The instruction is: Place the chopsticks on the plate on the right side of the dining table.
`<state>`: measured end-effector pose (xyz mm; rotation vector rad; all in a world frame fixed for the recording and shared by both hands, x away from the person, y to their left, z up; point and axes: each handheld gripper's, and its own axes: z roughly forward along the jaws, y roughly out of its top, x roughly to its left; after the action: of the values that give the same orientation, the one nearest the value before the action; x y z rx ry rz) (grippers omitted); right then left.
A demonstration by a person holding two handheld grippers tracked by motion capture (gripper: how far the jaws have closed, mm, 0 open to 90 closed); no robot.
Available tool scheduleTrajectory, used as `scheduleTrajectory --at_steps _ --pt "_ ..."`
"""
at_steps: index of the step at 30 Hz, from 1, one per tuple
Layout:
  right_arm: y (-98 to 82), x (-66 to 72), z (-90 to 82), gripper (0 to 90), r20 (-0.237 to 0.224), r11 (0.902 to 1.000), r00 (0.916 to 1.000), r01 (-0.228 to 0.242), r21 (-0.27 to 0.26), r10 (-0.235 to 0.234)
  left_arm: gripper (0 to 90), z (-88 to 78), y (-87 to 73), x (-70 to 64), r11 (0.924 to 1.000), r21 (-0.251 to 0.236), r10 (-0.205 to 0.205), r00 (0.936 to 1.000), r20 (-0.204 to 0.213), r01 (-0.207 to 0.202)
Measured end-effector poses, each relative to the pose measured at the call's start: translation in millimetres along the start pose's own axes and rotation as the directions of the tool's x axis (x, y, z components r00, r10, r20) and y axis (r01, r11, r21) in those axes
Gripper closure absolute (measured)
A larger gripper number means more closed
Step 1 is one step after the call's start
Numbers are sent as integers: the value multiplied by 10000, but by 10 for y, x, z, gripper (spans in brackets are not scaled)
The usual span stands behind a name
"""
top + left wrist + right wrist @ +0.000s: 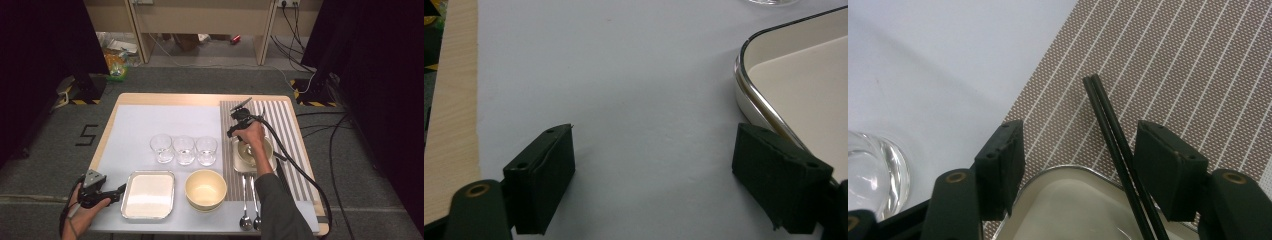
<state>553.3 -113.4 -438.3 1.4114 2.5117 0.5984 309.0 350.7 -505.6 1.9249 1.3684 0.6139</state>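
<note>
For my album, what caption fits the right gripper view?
Open right gripper over a tray, black chopsticks between its jaws, on a striped mat.

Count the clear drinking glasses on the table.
3, in a row on the pale mat behind the tray and bowl: left glass, middle glass, right glass. None seems hidden.

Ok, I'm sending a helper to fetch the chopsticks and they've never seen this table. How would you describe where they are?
Start at the brown striped placemat on the table's right side. On it sits a small metal-rimmed tray holding a bowl, under the right gripper. The chopsticks are the thin black pair leaning over that tray's rim onto the mat, unlike the two shiny spoons lying nearer the table's front edge.
</note>
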Motion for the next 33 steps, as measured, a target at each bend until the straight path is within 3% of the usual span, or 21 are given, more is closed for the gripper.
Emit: scheduleTrajectory --at_steps 13,20,33 --pt "30 -21 3 357 138 9997 9996 -246 5 246 168 1 -2 -7 10000 -47 38 10000 -62 -39" --pt "32 -15 14 348 -16 9990 9994 -353 262 354 169 0 -2 -8 10000 -50 59 10000 -55 -59" --pt "18 -3 20 361 -307 9990 9995 -58 436 71 170 -1 -3 -9 10000 -52 66 10000 -56 -66"
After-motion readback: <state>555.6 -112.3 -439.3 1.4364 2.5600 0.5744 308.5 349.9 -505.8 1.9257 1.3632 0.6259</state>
